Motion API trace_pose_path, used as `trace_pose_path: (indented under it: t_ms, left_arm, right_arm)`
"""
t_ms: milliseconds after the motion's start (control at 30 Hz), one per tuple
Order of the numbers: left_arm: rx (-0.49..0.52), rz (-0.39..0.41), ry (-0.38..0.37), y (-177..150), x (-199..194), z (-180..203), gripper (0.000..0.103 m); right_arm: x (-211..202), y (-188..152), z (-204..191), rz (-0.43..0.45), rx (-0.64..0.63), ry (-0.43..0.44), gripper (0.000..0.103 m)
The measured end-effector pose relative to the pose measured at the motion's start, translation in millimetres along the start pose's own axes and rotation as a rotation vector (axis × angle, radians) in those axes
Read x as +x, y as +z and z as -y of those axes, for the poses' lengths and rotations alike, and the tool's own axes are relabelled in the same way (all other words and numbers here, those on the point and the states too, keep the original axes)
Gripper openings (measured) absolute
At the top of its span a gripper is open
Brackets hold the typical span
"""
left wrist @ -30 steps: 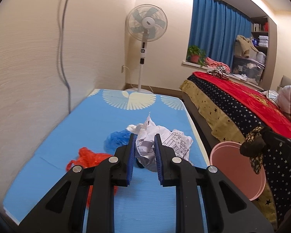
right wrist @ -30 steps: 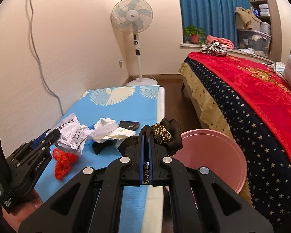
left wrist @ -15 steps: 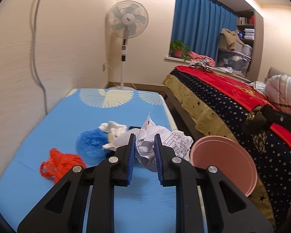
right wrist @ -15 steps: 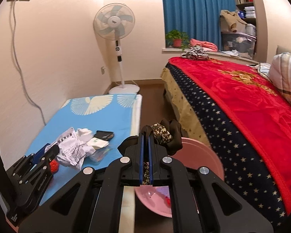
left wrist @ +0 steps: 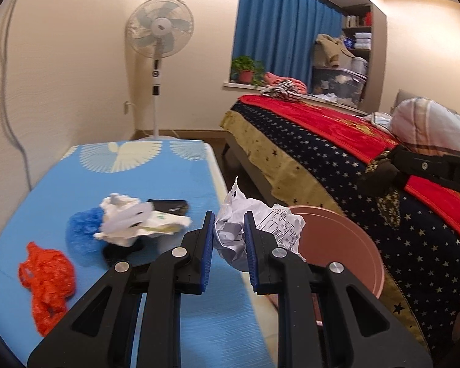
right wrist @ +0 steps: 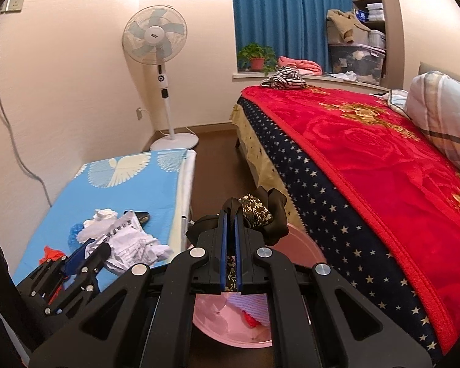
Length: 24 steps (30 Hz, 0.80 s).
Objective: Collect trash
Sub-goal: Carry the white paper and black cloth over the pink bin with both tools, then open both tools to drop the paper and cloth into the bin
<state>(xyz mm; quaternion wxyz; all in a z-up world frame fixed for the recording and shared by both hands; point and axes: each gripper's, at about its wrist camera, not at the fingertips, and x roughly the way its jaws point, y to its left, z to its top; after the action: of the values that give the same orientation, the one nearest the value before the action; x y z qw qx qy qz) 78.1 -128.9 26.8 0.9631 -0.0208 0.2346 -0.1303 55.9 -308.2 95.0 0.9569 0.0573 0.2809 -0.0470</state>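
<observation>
Your right gripper (right wrist: 229, 239), clamped on the cloth (right wrist: 262, 213), hung over the bin (right wrist: 303, 247); your left gripper (left wrist: 228, 245), pinching the paper (left wrist: 260, 227), had it at 2 o'clock.

each hand-held gripper (left wrist: 228, 233) (right wrist: 229, 224) is black plastic, with blue finger pads (left wrist: 207, 247) and silver screws (left wrist: 178, 251).

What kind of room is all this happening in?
Most likely a home bedroom: a bed under a red blanket with a pillow, blue curtains behind a windowsill plant, and a standing fan in the corner.
</observation>
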Motion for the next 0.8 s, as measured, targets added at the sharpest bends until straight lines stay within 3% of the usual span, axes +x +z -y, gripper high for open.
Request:
trace_pose_path:
  t_ms: [800]
  left_arm:
    - [0.040, -0.075, -0.110, -11, 39, 41, 0.019]
  right_arm:
    - [21, -6, 26, -0.040, 0.048, -0.057, 0.004]
